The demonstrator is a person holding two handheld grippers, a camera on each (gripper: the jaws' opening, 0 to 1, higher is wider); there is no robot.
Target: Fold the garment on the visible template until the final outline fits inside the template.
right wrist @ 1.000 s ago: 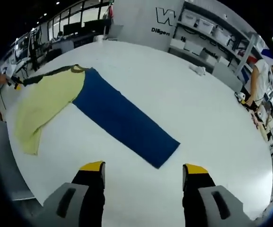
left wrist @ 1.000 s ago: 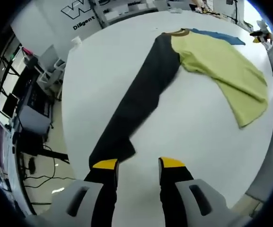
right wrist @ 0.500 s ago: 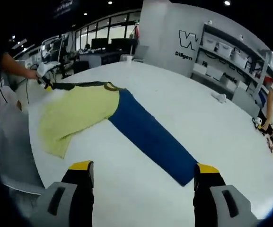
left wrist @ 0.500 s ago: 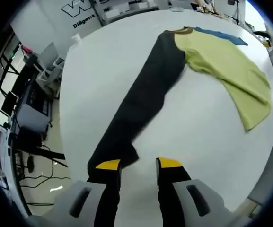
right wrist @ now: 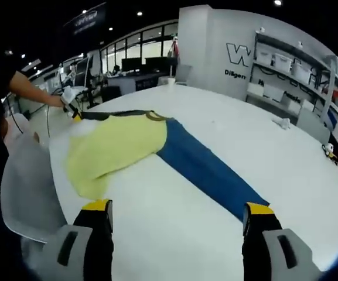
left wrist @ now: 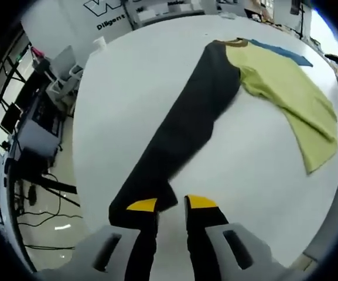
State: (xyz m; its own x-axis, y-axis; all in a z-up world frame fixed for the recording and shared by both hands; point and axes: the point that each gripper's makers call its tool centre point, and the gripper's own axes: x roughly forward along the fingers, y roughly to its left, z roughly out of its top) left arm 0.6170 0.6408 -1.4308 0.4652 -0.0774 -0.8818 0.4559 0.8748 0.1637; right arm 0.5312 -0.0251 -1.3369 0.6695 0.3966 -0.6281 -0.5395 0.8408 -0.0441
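Bench (left wrist: 127,88) first: a broad white round top that carries everything, with shelving and desks around it. Spread across it lies the garment (left wrist: 286,88), a long-sleeved top with a yellow-green body, one black sleeve (left wrist: 186,129) stretched out toward the left hand-held gripper (left wrist: 171,204) and one blue sleeve (right wrist: 207,170) stretched toward the right hand-held gripper (right wrist: 177,209). A brownish collar (left wrist: 234,41) sits where the sleeves meet the body. No template outline can be made out on the white surface.

By the look of it the cloth is light, limp and thin; it should drape and slide easily on the smooth top, so a fold will likely need a pinch at an edge and a low, steady carry to avoid dragging the body askew. The sleeve cuffs look like the natural places to take hold.

In the left gripper view the jaws stand narrow, just at the black cuff; whether cloth is pinched between them I cannot tell. In the right gripper view the jaws stand wide apart, one tip at the end of the blue sleeve, gripping nothing.
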